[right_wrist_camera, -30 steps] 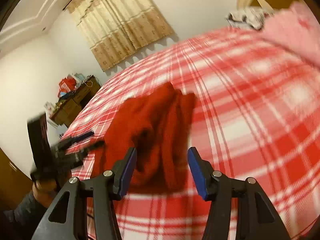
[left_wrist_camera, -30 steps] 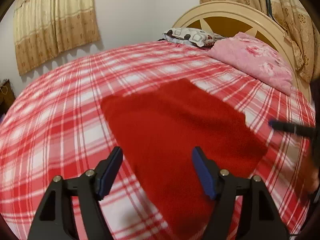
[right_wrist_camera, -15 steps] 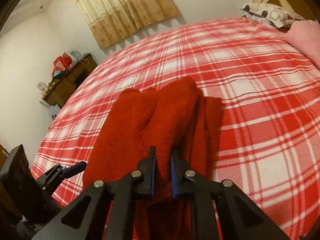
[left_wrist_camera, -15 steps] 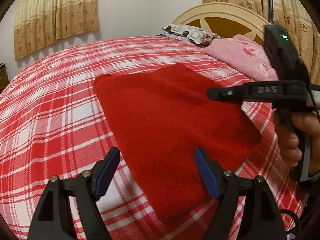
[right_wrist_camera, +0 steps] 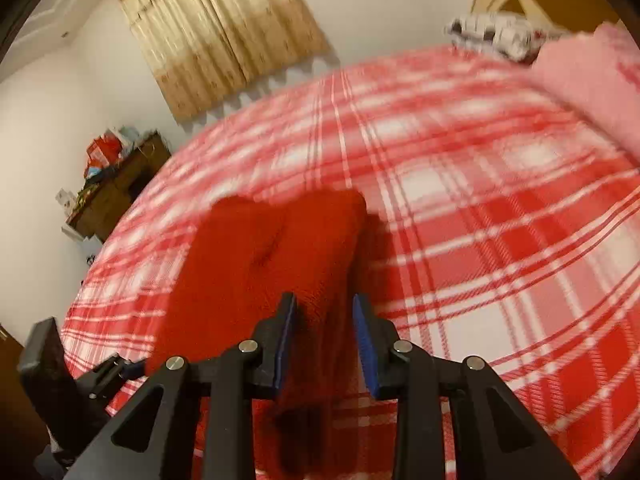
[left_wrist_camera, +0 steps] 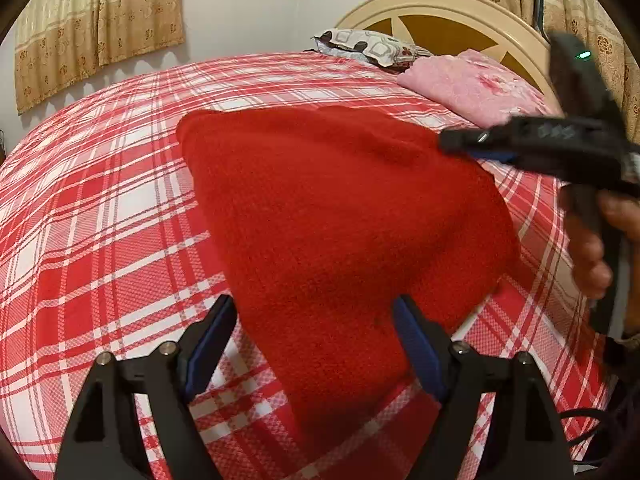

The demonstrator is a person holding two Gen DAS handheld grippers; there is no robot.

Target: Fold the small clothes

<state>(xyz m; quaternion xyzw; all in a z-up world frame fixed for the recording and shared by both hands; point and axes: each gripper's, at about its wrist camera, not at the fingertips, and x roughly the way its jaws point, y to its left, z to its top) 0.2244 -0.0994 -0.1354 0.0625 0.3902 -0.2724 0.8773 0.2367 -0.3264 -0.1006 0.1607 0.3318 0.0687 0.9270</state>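
Note:
A red knitted garment point(left_wrist_camera: 340, 208) lies on the red-and-white plaid bed point(left_wrist_camera: 100, 220). My left gripper point(left_wrist_camera: 314, 304) hovers over its near end, jaws wide and still opening, its pads clear of the cloth. In the left wrist view my right gripper point(left_wrist_camera: 476, 146) reaches in from the right over the garment's right edge, held by a hand point(left_wrist_camera: 592, 252). In the right wrist view the right gripper point(right_wrist_camera: 324, 300) has its jaws opening with a ridge of the red garment point(right_wrist_camera: 248, 264) between them, not pinched. The left gripper point(right_wrist_camera: 116, 364) shows at lower left.
A pink floral blanket point(left_wrist_camera: 472, 84) and a patterned pillow point(left_wrist_camera: 364, 44) lie by the cream headboard point(left_wrist_camera: 440, 12). Beige curtains point(left_wrist_camera: 92, 20) hang on the far wall. A cluttered wooden desk point(right_wrist_camera: 116, 188) stands beyond the bed's left side.
The right gripper moved in over the garment, shut on a fold of it half a second ago, and its jaws have now parted. The left gripper sank closer to the garment's near end.

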